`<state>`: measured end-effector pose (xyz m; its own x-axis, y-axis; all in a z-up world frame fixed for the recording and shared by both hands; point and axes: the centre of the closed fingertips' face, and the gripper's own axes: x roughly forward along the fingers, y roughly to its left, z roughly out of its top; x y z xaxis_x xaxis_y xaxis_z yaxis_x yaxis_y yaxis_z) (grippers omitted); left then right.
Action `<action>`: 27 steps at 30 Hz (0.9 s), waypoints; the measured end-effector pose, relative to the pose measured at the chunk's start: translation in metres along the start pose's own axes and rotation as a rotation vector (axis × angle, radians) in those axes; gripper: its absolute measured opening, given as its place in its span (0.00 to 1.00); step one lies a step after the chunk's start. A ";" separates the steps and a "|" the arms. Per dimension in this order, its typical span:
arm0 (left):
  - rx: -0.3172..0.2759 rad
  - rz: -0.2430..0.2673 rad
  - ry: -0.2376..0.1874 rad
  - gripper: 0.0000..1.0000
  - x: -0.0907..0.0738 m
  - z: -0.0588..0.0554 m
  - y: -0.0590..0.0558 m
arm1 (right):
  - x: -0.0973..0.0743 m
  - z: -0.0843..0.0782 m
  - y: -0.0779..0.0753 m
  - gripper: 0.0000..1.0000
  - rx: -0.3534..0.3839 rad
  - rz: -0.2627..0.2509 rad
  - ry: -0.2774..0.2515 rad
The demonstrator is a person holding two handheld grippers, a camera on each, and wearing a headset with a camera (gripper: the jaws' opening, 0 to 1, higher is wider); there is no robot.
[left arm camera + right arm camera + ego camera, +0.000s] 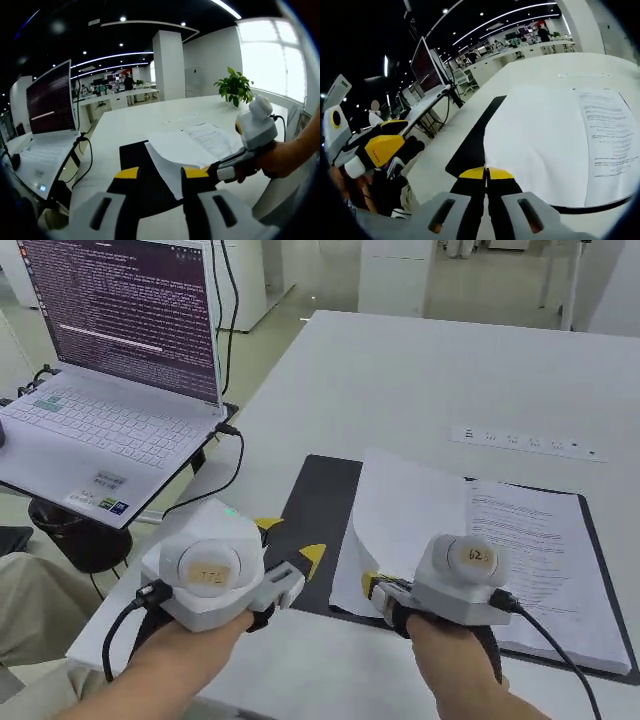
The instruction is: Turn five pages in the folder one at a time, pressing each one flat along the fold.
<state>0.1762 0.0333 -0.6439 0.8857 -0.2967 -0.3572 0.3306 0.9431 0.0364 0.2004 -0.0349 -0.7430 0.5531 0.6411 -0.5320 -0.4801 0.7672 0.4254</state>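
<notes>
Two claws, one folder.

Right claw (486,173): shut tight, with the yellow tips pinched on the near edge of the page (535,140). The sheet is spread ahead of the tips and to their right.

Left claw (161,174): held wide open with nothing gripped, off the near left of the folder (318,502) and clear of the paper.

Page: thin white paper, blank side up, bowed and raised above the stack, limp at its free edge.

Printed sheet (535,550): laid flat to the far right of the right claw. The line where blank meets print runs away from both claws and is judged to be the fold.

Folder: matt black board, lying open on the bench (450,370). Its bare cover is exposed just left of the right claw.

Coming move, as judged: the page is to be carried leftward onto that cover. The cover lies nearer the left claw and the fold nearer the right claw.

Bench: smooth, pale, faintly glossy.
</notes>
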 end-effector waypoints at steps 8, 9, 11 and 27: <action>-0.030 -0.008 0.050 0.29 0.002 -0.023 0.000 | 0.022 -0.024 -0.009 0.00 0.005 -0.030 0.077; -0.031 -0.009 0.055 0.29 0.002 -0.025 0.000 | 0.024 -0.025 -0.011 0.00 0.004 -0.032 0.080; -0.036 -0.016 0.066 0.29 0.004 -0.031 -0.001 | 0.029 -0.029 -0.013 0.00 -0.005 -0.037 0.092; -0.021 -0.066 0.114 0.27 0.033 -0.039 -0.016 | 0.017 -0.030 0.006 0.15 -0.007 0.087 0.045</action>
<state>0.1873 0.0141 -0.6923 0.8189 -0.3404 -0.4621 0.3792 0.9252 -0.0096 0.1870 -0.0199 -0.7717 0.4787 0.7034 -0.5255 -0.5294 0.7087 0.4663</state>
